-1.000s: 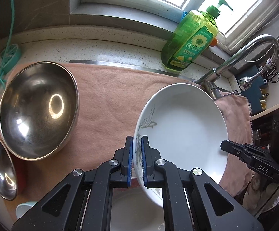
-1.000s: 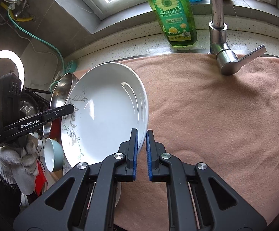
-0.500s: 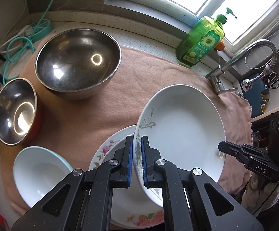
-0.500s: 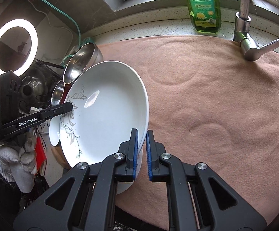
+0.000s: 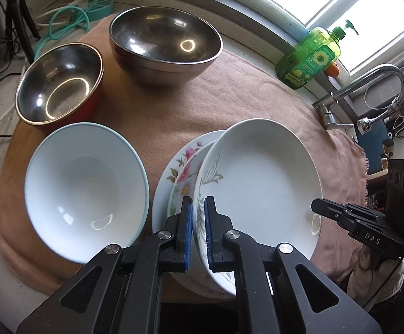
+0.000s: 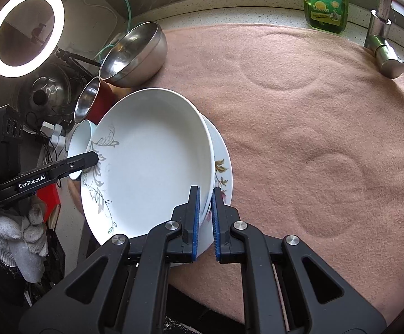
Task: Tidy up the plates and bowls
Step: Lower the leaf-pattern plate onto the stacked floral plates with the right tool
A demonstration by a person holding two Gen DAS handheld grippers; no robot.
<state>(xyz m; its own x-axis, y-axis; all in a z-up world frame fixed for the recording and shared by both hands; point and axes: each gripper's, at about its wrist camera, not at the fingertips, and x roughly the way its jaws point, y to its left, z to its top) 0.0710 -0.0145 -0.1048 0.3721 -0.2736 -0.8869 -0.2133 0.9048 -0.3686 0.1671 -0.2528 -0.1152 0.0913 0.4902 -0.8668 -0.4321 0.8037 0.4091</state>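
Between both grippers, left gripper (image 5: 198, 232) and right gripper (image 6: 205, 221) each pinch a rim of the white plate (image 5: 260, 183), jaws nearly closed on it, tilted above the floral plate (image 5: 178, 172), perhaps touching it. Just left sits one white bowl (image 5: 86, 186); beyond, two steel bowls (image 5: 164, 47) on the cloth (image 6: 313, 128). One soap bottle (image 5: 309, 58) and one faucet (image 5: 369, 83) stand behind.

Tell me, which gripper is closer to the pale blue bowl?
The left. The left gripper clamps the white plate's rim on the side beside the pale blue bowl. The right gripper clamps the plate's opposite rim, with the whole plate between it and the bowl.
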